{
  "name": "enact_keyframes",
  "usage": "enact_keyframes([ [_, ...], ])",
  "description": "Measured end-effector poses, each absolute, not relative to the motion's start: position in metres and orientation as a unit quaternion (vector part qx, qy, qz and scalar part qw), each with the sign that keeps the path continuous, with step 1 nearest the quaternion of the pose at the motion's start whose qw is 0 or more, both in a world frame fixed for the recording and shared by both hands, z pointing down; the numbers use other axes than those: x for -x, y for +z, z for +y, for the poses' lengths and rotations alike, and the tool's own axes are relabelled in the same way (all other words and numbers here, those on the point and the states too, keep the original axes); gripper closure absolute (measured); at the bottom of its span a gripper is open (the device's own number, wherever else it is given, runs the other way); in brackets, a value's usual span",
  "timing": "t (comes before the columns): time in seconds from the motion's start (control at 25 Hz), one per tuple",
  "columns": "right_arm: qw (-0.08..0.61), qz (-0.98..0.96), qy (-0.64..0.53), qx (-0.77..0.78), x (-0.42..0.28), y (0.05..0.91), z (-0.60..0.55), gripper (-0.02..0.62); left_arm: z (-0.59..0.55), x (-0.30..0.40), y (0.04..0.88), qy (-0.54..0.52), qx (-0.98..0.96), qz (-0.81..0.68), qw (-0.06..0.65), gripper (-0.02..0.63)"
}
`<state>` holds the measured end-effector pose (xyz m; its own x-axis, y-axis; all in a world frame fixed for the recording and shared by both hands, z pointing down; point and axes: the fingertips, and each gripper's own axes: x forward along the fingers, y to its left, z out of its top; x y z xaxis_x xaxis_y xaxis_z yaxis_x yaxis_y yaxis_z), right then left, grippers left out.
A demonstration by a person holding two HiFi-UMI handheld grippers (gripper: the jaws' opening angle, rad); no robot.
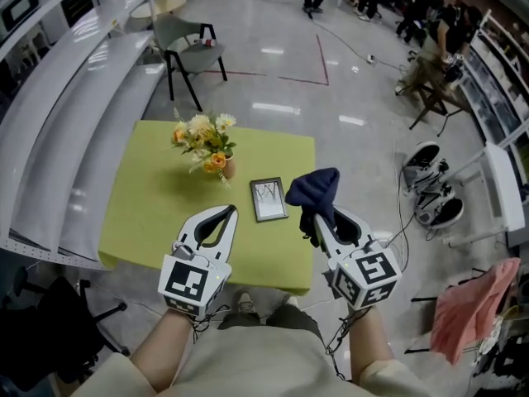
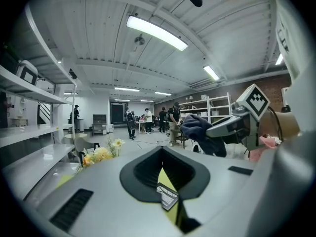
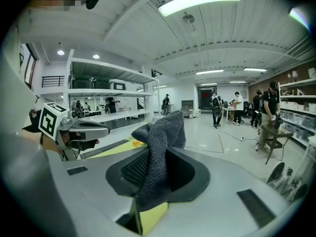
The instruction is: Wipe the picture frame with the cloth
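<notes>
Right gripper: the right gripper (image 1: 322,220) is clamped on a dark blue cloth (image 1: 316,190). In its own view the knitted fabric rises up between the jaws.
Why held so: the cloth is pinched low, so a loose bunch stands in front of the tips. I think this bunch is meant to work as the wiping pad.
Left gripper: the left gripper (image 1: 225,213) has its jaws together with nothing between them. It hovers at the near side of the table, probably kept free to steady the frame.
Picture frame: the picture frame (image 1: 269,198) lies flat, face up, on the yellow-green table (image 1: 157,213), just ahead of both grippers and between them.
Cloth and frame: the bunch is just beside the frame's right edge, not on it.
Stage: the wiping seems not yet begun.
Next move: bring the bunch left and down onto the glass.
Risk: a flat frame can slide, and the flower vase (image 1: 228,169) stands near its far left corner.
</notes>
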<state>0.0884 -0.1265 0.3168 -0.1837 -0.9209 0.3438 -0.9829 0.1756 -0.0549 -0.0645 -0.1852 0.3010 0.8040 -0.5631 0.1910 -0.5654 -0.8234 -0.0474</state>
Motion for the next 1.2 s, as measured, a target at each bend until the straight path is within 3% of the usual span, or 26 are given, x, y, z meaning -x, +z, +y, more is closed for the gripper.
enact_keyframes([
  [0.6, 0.159, -0.809, 0.173, -0.539, -0.123, 0.376, -0.229, 0.497, -0.233, 0.007, 0.372, 0.159, -0.925, -0.343, 0.044, 0.6],
  [1.2, 0.245, -0.86, 0.18, -0.41, -0.106, 0.496, -0.318, 0.497, -0.269, -0.018, 0.507, 0.241, -0.872, -0.402, 0.143, 0.6],
])
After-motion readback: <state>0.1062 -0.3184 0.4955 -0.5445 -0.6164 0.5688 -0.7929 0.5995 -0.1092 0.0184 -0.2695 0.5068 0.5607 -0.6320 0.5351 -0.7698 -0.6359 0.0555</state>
